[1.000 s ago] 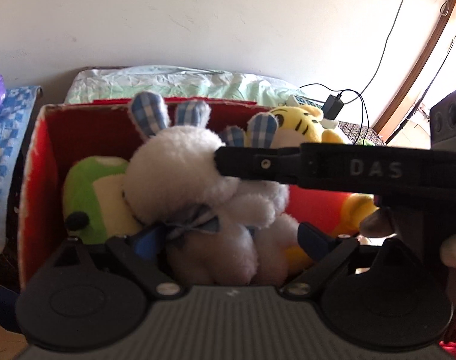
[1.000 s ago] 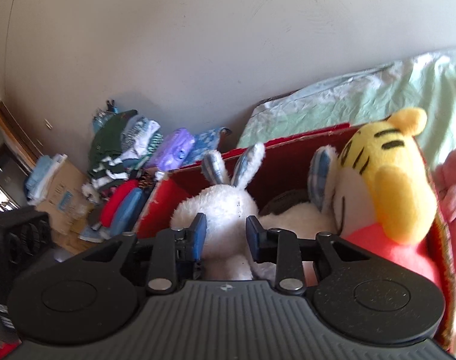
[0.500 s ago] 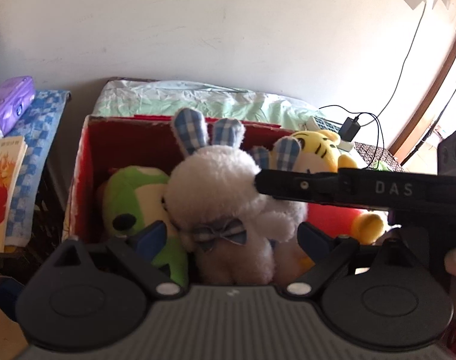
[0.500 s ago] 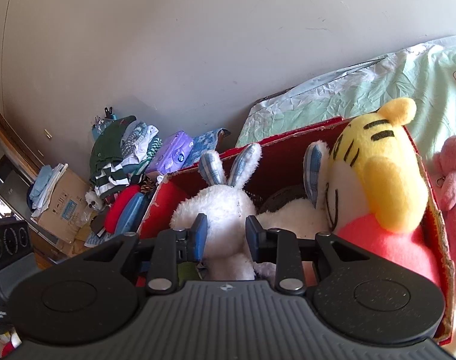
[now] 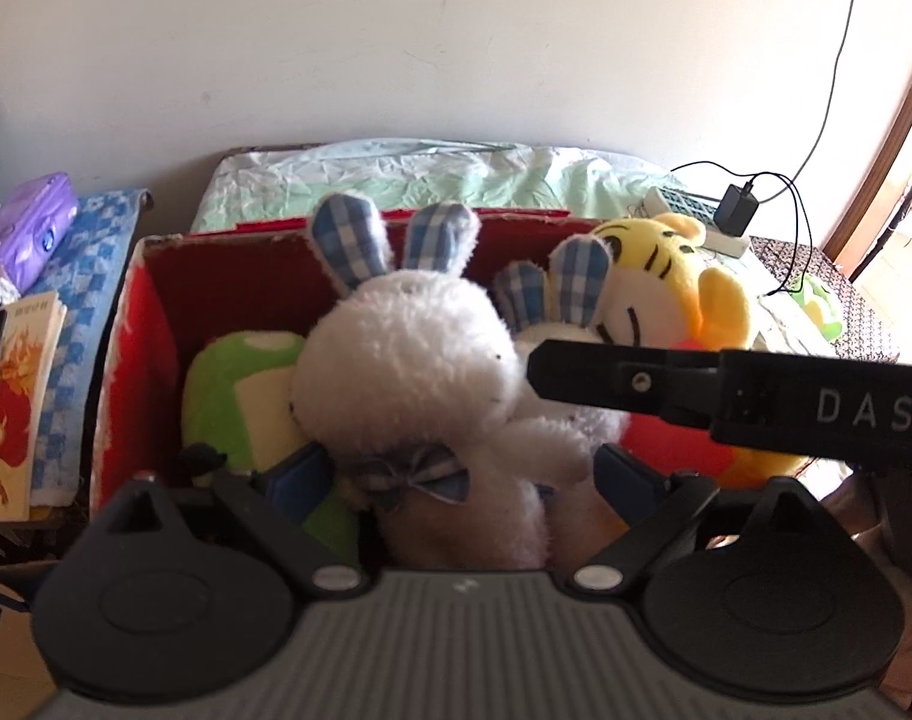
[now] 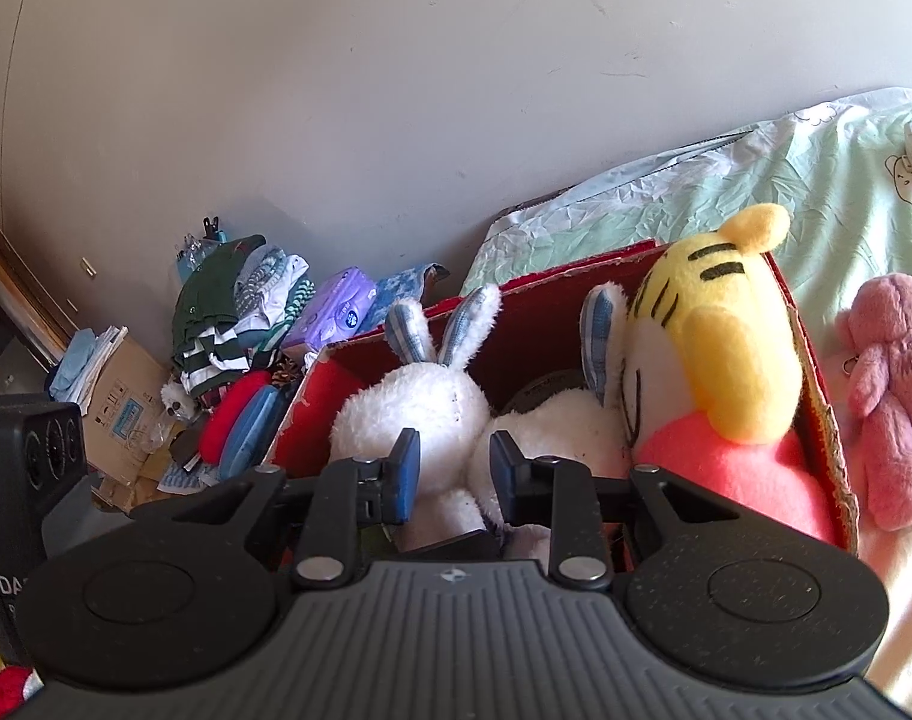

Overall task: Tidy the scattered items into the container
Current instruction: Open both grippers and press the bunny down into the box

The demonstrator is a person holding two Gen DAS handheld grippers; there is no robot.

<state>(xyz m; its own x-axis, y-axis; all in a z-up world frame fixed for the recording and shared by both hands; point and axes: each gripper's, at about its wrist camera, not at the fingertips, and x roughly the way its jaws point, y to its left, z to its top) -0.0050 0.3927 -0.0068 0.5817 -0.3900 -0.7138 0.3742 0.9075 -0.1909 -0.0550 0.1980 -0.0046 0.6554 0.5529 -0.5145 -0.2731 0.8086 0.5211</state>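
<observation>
Red box (image 5: 156, 324) on green bedsheet (image 5: 432, 171), left claw (image 5: 456, 480) spread, right claw (image 6: 453, 468) nearly pressed together.

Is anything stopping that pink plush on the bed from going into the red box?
Probably: the pink plush lies beside the red box, and the yellow tiger fills that end; little free room shows.

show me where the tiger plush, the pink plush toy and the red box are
tiger plush (image 6: 720, 324): right wrist view, on its yellow striped head.
pink plush toy (image 6: 891, 384): right wrist view, on its body, lying on the bed outside the box.
red box (image 5: 228, 282): left wrist view, on its inner back wall.
</observation>
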